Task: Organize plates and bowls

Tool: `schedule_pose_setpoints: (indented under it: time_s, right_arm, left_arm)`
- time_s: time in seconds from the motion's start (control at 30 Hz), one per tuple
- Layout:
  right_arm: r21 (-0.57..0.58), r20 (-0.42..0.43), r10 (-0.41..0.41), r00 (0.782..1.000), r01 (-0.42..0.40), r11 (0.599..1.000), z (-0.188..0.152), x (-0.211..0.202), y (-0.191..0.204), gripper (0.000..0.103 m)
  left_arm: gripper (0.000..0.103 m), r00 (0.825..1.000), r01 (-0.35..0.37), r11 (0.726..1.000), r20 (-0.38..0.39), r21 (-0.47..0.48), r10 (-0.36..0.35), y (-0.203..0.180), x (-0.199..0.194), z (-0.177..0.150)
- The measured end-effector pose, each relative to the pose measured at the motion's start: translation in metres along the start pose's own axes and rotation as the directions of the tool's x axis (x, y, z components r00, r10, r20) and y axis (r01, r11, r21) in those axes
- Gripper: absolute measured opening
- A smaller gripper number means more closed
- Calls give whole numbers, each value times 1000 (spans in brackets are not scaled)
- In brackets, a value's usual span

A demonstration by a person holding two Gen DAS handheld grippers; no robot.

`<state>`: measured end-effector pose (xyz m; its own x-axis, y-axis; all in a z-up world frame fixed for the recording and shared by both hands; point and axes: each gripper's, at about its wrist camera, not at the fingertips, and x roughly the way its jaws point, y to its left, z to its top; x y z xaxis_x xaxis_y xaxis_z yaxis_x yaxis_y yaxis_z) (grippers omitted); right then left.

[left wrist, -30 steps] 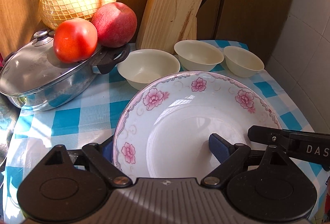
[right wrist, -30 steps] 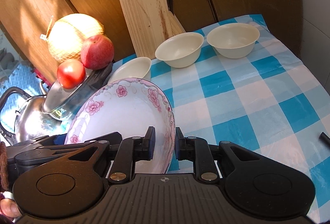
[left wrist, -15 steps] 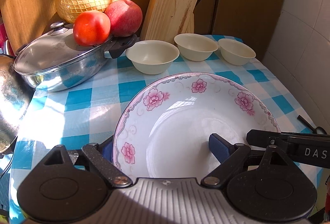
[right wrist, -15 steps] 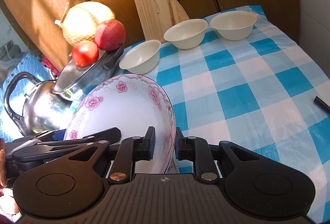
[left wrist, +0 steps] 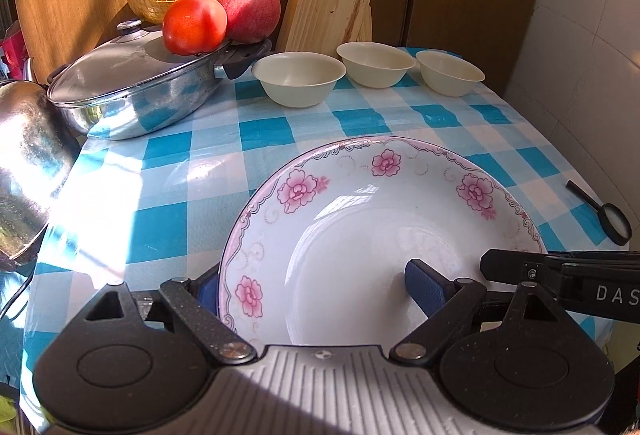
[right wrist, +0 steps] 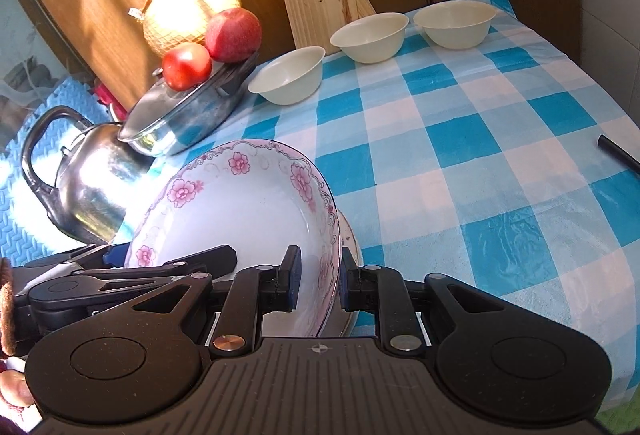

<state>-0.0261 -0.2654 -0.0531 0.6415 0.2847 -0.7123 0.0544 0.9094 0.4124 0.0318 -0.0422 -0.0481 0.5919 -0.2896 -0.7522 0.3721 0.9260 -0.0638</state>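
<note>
Right now both grippers are clamped on the flowered plate (left wrist: 384,231) at the near edge of the checked tablecloth (right wrist: 460,163). The left gripper (left wrist: 316,291) pinches its near-left rim, one pad inside the dish and one outside. The right gripper (right wrist: 318,281) bites the rim from the right side. Under that rim another plate's edge (right wrist: 352,255) peeks out. Three cream bowls (left wrist: 298,77) stand in a row along the far side, beside the steel pot (left wrist: 132,91) bearing fruit.
</note>
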Motion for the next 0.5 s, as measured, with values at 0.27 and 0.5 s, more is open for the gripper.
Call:
schedule_pose_setpoints:
  time_s: [0.27, 0.5]
  right_arm:
    - [-39, -8, -25, 1000, 25, 999, -9, 1, 6, 25]
    - [-96, 9, -64, 998, 65, 993, -9, 4, 14, 26]
  left_arm:
    - [84, 1000, -2, 1000, -18, -9, 2, 1, 0, -10]
    - [84, 999, 11, 999, -38, -35, -13, 8, 4, -10]
